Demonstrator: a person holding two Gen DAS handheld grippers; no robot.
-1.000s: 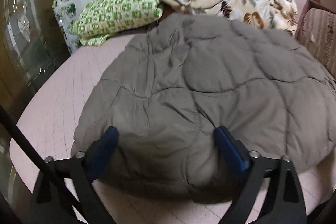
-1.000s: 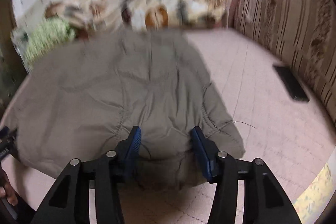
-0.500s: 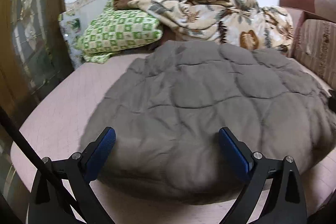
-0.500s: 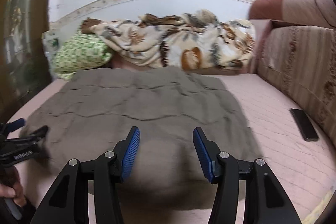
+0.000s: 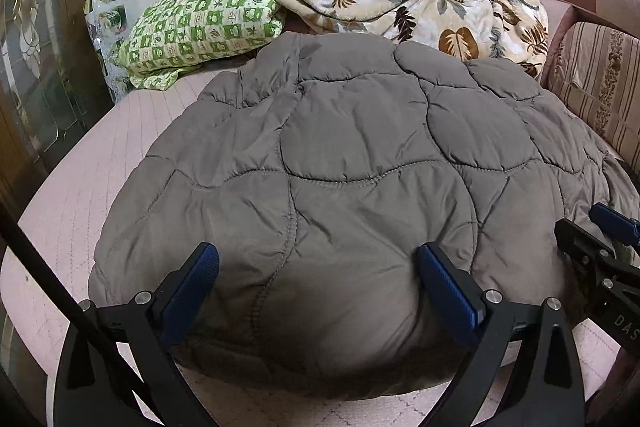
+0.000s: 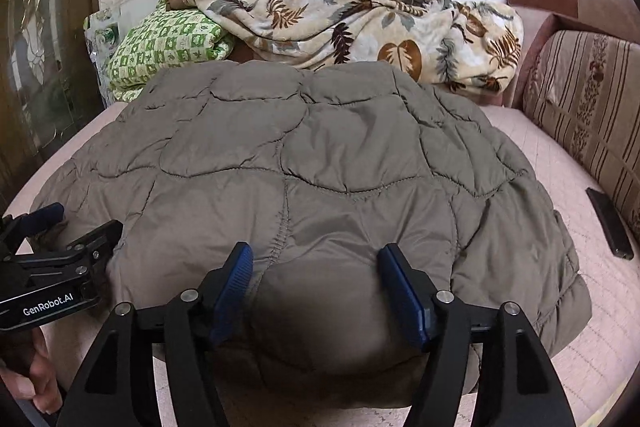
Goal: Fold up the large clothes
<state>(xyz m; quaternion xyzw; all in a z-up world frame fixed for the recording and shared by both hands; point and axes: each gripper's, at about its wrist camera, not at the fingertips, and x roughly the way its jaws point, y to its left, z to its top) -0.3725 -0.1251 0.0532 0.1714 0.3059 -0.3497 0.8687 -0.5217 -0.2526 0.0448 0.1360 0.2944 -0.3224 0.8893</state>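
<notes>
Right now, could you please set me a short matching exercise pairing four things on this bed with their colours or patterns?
Things:
1. jacket
2. pillow
3. blanket
4. phone

Looks:
A. green and white checks
B. black
C. plain grey-brown, quilted
D. cream with brown leaves

Pairs: 1-C, 2-A, 3-D, 4-B
</notes>
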